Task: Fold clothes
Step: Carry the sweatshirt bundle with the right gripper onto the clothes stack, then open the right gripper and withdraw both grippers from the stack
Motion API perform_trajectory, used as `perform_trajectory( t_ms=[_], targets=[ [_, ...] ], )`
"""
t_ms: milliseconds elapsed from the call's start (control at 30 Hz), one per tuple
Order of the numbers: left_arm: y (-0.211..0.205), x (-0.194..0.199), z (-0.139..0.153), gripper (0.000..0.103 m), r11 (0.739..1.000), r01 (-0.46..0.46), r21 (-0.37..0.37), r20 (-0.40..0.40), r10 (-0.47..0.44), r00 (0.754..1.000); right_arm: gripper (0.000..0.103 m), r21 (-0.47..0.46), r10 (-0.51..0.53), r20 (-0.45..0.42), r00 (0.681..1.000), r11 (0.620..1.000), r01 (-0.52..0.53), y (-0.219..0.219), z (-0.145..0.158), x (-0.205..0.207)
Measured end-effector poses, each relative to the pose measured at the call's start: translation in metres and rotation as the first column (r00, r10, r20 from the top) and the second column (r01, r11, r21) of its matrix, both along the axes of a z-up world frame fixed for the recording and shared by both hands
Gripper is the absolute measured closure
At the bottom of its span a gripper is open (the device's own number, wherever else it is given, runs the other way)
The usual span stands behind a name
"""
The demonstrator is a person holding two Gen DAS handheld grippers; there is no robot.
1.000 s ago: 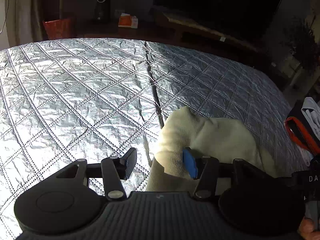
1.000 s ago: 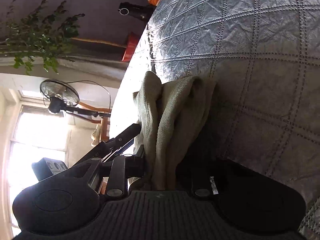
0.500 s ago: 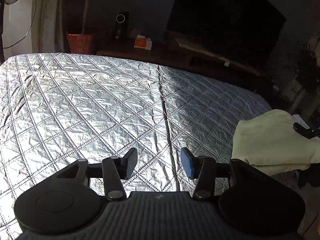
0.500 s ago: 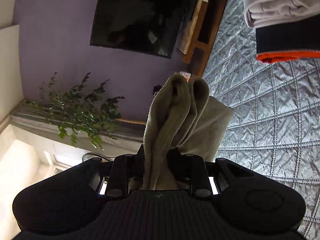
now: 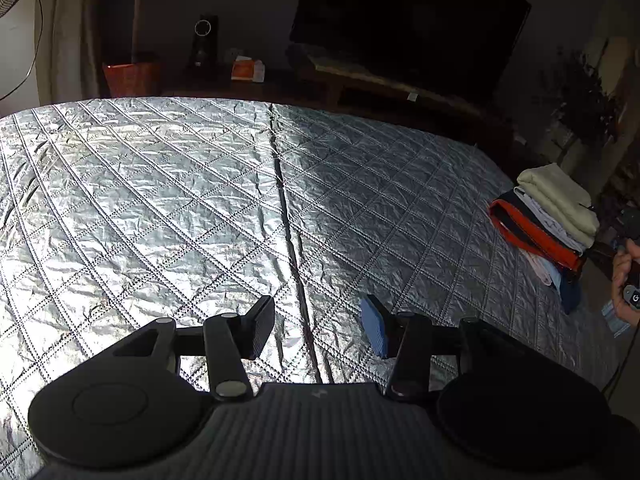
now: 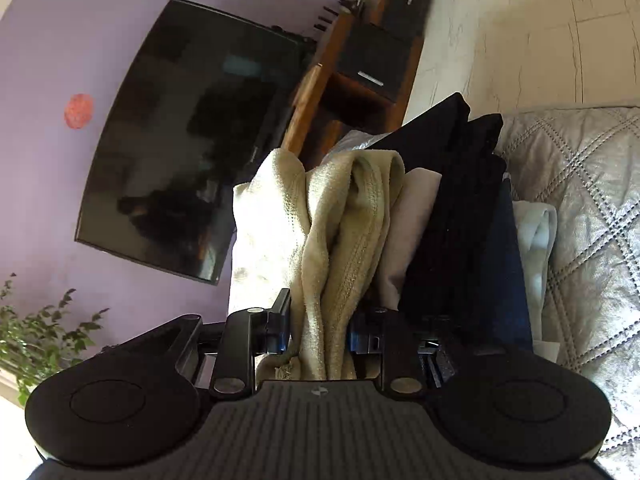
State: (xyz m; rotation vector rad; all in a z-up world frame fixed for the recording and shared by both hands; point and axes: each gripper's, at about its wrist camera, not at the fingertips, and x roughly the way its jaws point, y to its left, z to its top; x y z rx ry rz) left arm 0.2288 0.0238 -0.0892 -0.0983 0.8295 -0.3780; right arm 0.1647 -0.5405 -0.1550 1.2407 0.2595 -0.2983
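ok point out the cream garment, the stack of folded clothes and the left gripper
cream garment (image 6: 344, 240), right wrist view, its bunched middle fold
stack of folded clothes (image 5: 536, 232), left wrist view, orange edge
left gripper (image 5: 318, 326), left wrist view, between fingertips

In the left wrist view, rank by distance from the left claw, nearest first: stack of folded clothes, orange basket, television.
From the left claw:
1. Stack of folded clothes, right edge of the quilted bed.
2. Orange basket, beyond the bed's far left corner.
3. Television, on the far wall.
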Motion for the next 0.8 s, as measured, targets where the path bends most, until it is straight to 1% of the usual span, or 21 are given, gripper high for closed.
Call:
perform_trajectory(
  t_ms=[33, 100, 167, 233, 267, 300, 333, 367, 467, 500, 567, 600, 633, 667, 700, 733, 767, 800],
  targets=[
    [-0.001, 0.000, 0.000, 0.051, 1.000, -0.004, -0.002, -0.007, 0.004, 1.000, 0.066, -0.048, 0.011, -0.023, 1.000, 0.999, -0.012, 0.004, 0.003, 0.001],
    [-0.004, -0.001, 0.001, 0.050, 1.000, -0.011, -0.011, -0.018, 0.011, 1.000, 0.061, -0.202, 0.038, -0.068, 0.997, 0.978, -0.051, 0.016, 0.022, 0.006],
    [-0.008, -0.003, 0.003, 0.051, 1.000, -0.010, -0.020, -0.021, 0.009, 1.000, 0.045, -0.349, 0.057, -0.118, 0.991, 0.932, -0.095, 0.028, 0.040, 0.011],
    [-0.013, -0.006, 0.005, 0.051, 1.000, -0.002, -0.025, -0.020, 0.001, 1.000, 0.038, -0.485, 0.068, -0.169, 0.983, 0.863, -0.143, 0.041, 0.058, 0.015],
    [-0.015, -0.008, 0.006, 0.051, 1.000, 0.003, -0.027, -0.019, -0.003, 1.000, 0.037, -0.548, 0.071, -0.195, 0.978, 0.819, -0.168, 0.047, 0.067, 0.018],
    [-0.016, -0.010, 0.006, 0.051, 1.000, 0.006, -0.027, -0.019, -0.006, 1.000, 0.039, -0.607, 0.071, -0.221, 0.973, 0.771, -0.194, 0.053, 0.076, 0.020],
    [-0.018, -0.012, 0.006, 0.050, 1.000, 0.007, -0.027, -0.022, -0.008, 1.000, 0.046, -0.661, 0.069, -0.247, 0.967, 0.718, -0.220, 0.059, 0.085, 0.022],
    [-0.019, -0.014, 0.006, 0.050, 1.000, 0.009, -0.027, -0.027, -0.010, 1.000, 0.050, -0.710, 0.065, -0.272, 0.960, 0.660, -0.246, 0.066, 0.094, 0.024],
    [-0.023, -0.018, 0.005, 0.049, 1.000, 0.015, -0.012, -0.044, -0.016, 0.999, 0.054, -0.825, 0.041, -0.345, 0.938, 0.464, -0.324, 0.084, 0.122, 0.031],
    [-0.025, -0.019, 0.004, 0.049, 1.000, 0.018, -0.003, -0.051, -0.018, 0.999, 0.054, -0.833, 0.041, -0.385, 0.922, 0.415, -0.366, 0.087, 0.124, 0.041],
    [-0.026, -0.021, 0.006, 0.044, 1.000, 0.014, -0.001, -0.068, -0.014, 0.998, 0.056, -0.801, 0.060, -0.494, 0.868, 0.356, -0.481, 0.084, 0.118, 0.073],
    [-0.026, -0.023, 0.008, 0.042, 1.000, 0.009, -0.004, -0.075, -0.010, 0.997, 0.056, -0.764, 0.075, -0.545, 0.835, 0.366, -0.531, 0.080, 0.112, 0.085],
    [-0.026, -0.025, 0.012, 0.039, 1.000, 0.005, -0.007, -0.073, -0.006, 0.997, 0.056, -0.707, 0.098, -0.592, 0.800, 0.411, -0.575, 0.073, 0.105, 0.095],
    [-0.026, -0.028, 0.016, 0.036, 1.000, 0.001, -0.010, -0.067, -0.002, 0.998, 0.056, -0.679, 0.108, -0.609, 0.786, 0.441, -0.587, 0.067, 0.099, 0.100],
    [-0.026, -0.030, 0.020, 0.033, 1.000, -0.003, -0.012, -0.061, 0.002, 0.998, 0.056, -0.680, 0.102, -0.600, 0.794, 0.459, -0.572, 0.063, 0.096, 0.099],
    [-0.026, -0.033, 0.024, 0.027, 1.000, -0.003, -0.013, -0.054, 0.003, 0.999, 0.056, -0.675, 0.102, -0.592, 0.799, 0.479, -0.561, 0.061, 0.095, 0.097],
    [-0.026, -0.036, 0.028, 0.024, 1.000, 0.000, -0.014, -0.050, 0.000, 0.999, 0.056, -0.666, 0.107, -0.586, 0.803, 0.501, -0.553, 0.061, 0.096, 0.094],
    [-0.026, -0.039, 0.031, 0.024, 1.000, 0.004, -0.014, -0.046, -0.004, 0.999, 0.056, -0.657, 0.114, -0.578, 0.808, 0.522, -0.544, 0.064, 0.098, 0.086]
  ],
)
